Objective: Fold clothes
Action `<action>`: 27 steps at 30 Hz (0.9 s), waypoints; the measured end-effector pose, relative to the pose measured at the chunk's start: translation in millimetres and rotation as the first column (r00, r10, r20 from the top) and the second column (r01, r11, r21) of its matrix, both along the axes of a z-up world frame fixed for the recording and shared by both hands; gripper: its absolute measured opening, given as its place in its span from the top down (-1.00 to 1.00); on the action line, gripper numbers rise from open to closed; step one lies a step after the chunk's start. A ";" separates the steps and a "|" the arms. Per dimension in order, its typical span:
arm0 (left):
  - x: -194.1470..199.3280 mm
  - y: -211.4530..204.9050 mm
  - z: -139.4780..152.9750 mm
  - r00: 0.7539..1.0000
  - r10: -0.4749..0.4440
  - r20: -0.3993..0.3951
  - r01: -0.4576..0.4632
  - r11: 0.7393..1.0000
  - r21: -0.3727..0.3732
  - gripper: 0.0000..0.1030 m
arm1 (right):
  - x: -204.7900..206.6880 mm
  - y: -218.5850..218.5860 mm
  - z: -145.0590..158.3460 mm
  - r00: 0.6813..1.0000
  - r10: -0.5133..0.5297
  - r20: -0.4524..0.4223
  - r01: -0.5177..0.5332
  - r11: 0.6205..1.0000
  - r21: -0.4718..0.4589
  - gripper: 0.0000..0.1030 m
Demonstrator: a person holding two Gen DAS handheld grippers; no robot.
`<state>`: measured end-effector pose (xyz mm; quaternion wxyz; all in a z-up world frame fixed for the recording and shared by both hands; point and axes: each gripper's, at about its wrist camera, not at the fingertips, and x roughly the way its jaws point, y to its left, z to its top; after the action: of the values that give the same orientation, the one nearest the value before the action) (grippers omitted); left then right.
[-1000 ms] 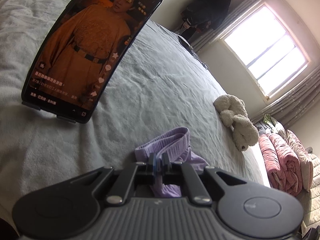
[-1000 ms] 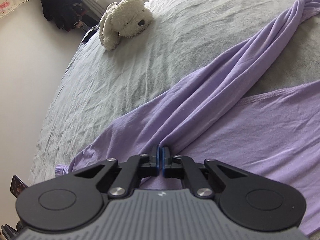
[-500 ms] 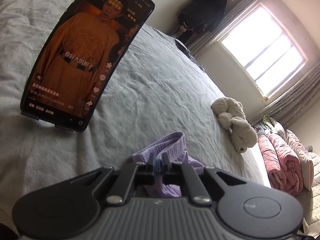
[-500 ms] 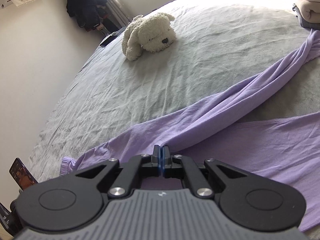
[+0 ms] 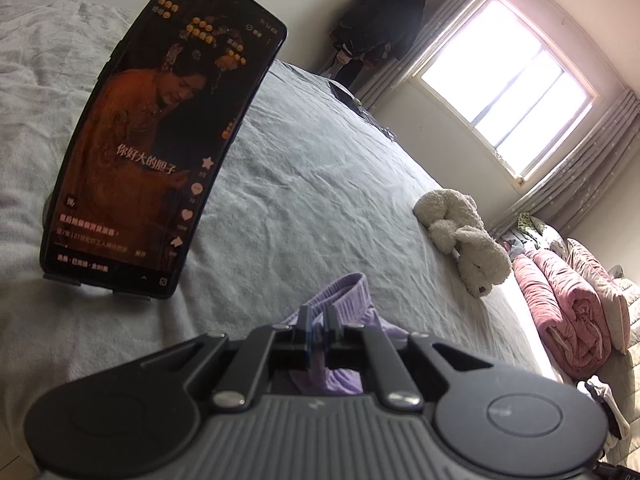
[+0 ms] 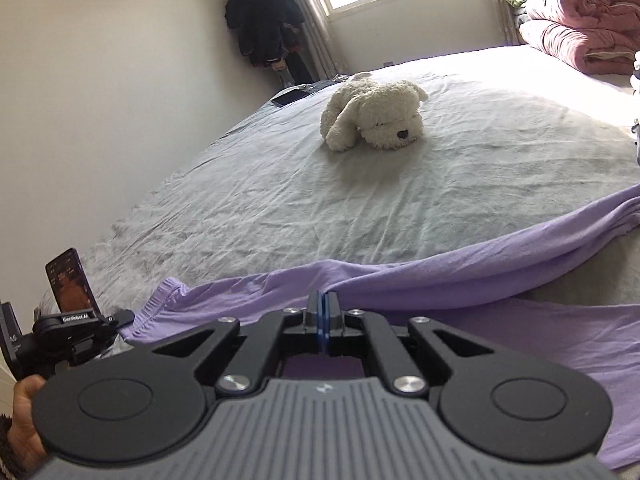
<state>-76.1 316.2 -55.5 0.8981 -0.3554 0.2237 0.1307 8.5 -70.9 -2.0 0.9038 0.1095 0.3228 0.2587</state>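
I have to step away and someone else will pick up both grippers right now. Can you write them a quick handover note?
Left gripper: jaws shut on the ribbed hem end of the purple garment, close to the phone propped on its stand.
Right gripper: jaws shut on a fold of the same garment further along.
The garment lies stretched across the grey bedsheet, one band of it lifted and bunched, the rest flat. The plush dog sits clear of it, further up the bed.
Done: both ends gripped. No finished fold shows.
Left: lay it flat, then make every fold.
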 end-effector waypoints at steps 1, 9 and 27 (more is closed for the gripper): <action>-1.0 0.3 -1.8 1.000 -0.005 -0.007 0.005 1.000 0.011 0.91 | -2.7 0.4 -4.0 1.000 0.011 -0.008 -0.011 1.000 -0.010 0.96; -0.5 -1.2 -8.6 0.998 -0.026 -0.054 0.029 0.998 0.058 0.90 | -15.7 3.0 -42.9 0.992 0.067 -0.109 -0.075 0.995 -0.072 0.96; -7.0 -24.6 12.2 0.993 0.053 -0.109 -0.031 0.981 0.189 -0.08 | -10.7 -9.0 -48.4 0.976 0.078 -0.203 -0.086 0.996 -0.029 0.20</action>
<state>-83.1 291.6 -43.3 0.9105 -0.2660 0.2534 0.1900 -2.2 -79.9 -50.4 0.8569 0.1045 0.4218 0.2773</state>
